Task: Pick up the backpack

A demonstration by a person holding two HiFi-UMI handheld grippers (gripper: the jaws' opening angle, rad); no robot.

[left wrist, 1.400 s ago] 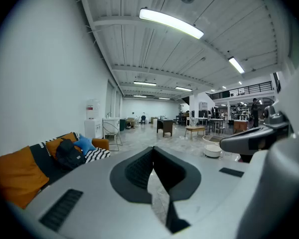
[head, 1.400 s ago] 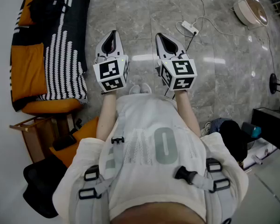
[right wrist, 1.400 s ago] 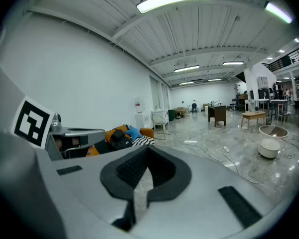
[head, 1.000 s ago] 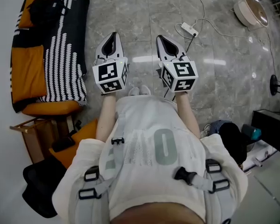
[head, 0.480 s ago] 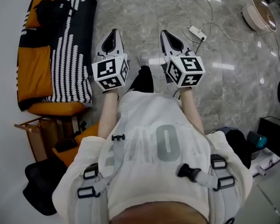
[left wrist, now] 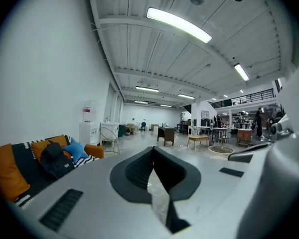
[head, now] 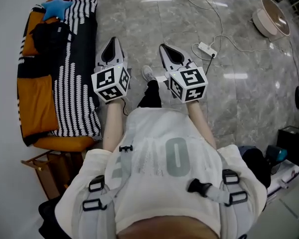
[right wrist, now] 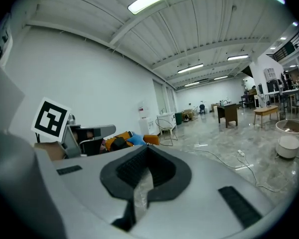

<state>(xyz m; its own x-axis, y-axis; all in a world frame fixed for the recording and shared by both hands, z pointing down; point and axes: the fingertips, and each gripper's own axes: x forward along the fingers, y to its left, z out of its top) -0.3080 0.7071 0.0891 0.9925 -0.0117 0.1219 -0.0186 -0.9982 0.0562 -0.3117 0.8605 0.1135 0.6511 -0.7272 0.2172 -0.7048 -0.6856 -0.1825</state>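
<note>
A black backpack (head: 49,36) lies on the sofa (head: 37,101) at the left of the head view, on a black-and-white striped blanket, beside a blue star cushion (head: 51,6). My left gripper (head: 112,43) is held out level over the floor, right of the sofa, shut with nothing in it. My right gripper (head: 164,49) is beside it, also shut and empty. In the left gripper view the backpack (left wrist: 57,158) sits low at the left, well short of the shut jaws. The right gripper view shows the backpack (right wrist: 117,143) small, past the left gripper (right wrist: 52,118).
A white power strip (head: 205,48) with trailing cables lies on the grey stone floor (head: 239,98) ahead right. A round white appliance (head: 270,16) stands at the far right. A wooden side table (head: 50,171) stands by the sofa's near end. My foot (head: 148,73) shows between the grippers.
The person has stepped forward. Both grippers have shifted left in the view, nearer the sofa, and more of the sofa's far end and the blue cushion shows. Both stay shut.
</note>
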